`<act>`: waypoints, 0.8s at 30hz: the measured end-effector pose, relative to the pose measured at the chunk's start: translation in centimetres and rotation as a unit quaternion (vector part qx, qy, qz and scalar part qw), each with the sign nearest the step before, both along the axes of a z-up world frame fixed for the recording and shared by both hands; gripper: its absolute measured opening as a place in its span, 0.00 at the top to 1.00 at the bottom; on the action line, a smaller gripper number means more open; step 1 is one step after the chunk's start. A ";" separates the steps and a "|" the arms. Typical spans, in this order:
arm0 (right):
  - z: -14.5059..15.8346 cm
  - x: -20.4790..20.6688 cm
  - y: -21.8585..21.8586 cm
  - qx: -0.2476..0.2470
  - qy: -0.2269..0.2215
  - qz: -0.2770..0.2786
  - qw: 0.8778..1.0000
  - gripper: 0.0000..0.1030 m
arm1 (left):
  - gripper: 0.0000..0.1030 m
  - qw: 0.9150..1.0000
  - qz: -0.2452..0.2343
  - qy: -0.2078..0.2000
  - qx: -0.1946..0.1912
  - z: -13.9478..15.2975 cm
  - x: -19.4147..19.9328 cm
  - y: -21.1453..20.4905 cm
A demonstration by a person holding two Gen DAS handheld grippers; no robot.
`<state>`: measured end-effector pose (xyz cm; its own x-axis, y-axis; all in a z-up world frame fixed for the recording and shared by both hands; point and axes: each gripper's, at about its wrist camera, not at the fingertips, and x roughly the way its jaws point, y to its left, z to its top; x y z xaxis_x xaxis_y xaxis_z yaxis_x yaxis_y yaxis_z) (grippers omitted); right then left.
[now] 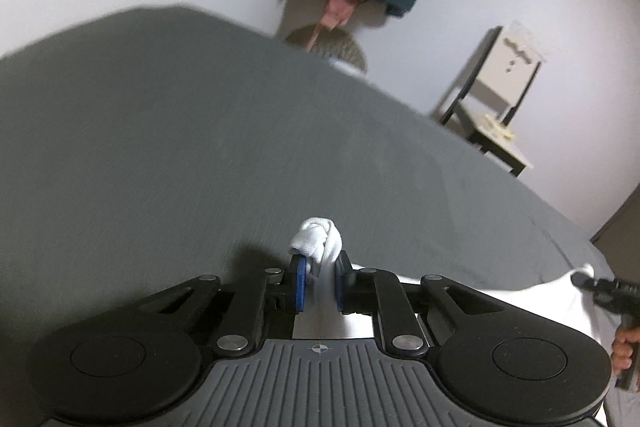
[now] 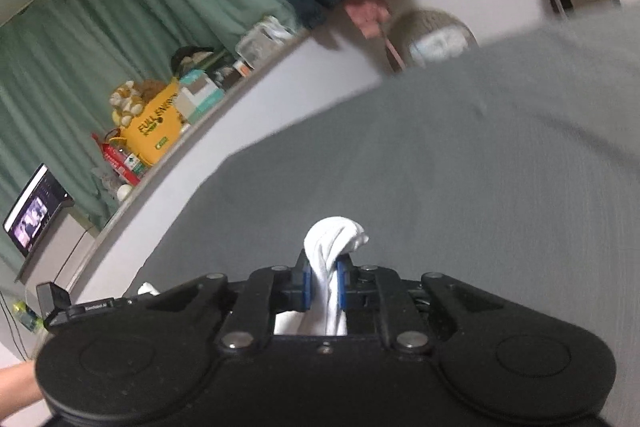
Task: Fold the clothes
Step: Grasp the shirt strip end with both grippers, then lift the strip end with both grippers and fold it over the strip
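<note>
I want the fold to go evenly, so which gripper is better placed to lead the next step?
Neither clearly. The left gripper and right gripper each have their jaws closed on a bunched bit of the white garment above the grey bed surface. Judging by that, they should probably move together.

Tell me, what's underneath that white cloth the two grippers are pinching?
A grey bed sheet spreads beneath the white cloth, which the left gripper and right gripper each pinch. Whatever lies directly under the cloth is hidden by the grippers' bodies.

White cloth (image 1: 318, 239) on a plain dark grey bed (image 1: 160, 147); black gripper (image 1: 320, 285) with blue pads (image 1: 301, 283); green curtain (image 2: 120, 27); yellow bag (image 2: 154, 133).
</note>
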<state>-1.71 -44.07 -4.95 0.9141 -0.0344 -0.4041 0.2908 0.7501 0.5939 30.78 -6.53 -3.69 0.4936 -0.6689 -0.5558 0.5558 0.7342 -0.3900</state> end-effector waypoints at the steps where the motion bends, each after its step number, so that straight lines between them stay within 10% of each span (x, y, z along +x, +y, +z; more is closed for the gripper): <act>1: 1.1 0.3 0.2 -0.021 -0.006 -0.003 1.000 0.89 | 0.87 1.000 0.006 -0.009 -0.010 0.7 0.2 0.1; 9: 2.6 -0.3 0.4 -0.011 -0.019 -0.007 1.000 0.88 | 0.86 0.998 0.009 -0.043 -0.046 3.6 -0.3 1.4; 17: 5.2 -9.7 7.0 -0.077 -0.047 0.052 0.995 0.88 | 0.86 0.986 -0.043 -0.105 -0.124 5.5 -7.6 9.1; 24: 4.4 -13.4 14.3 -0.152 0.075 0.109 0.980 0.82 | 0.79 0.990 -0.094 -0.104 -0.008 3.1 -14.9 12.9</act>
<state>-15.13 -29.81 -0.55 0.8437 0.0151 -0.5366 0.1717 0.9394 0.2966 15.88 6.42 -0.61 0.4615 -0.7683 -0.4436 0.7516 0.6042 -0.2645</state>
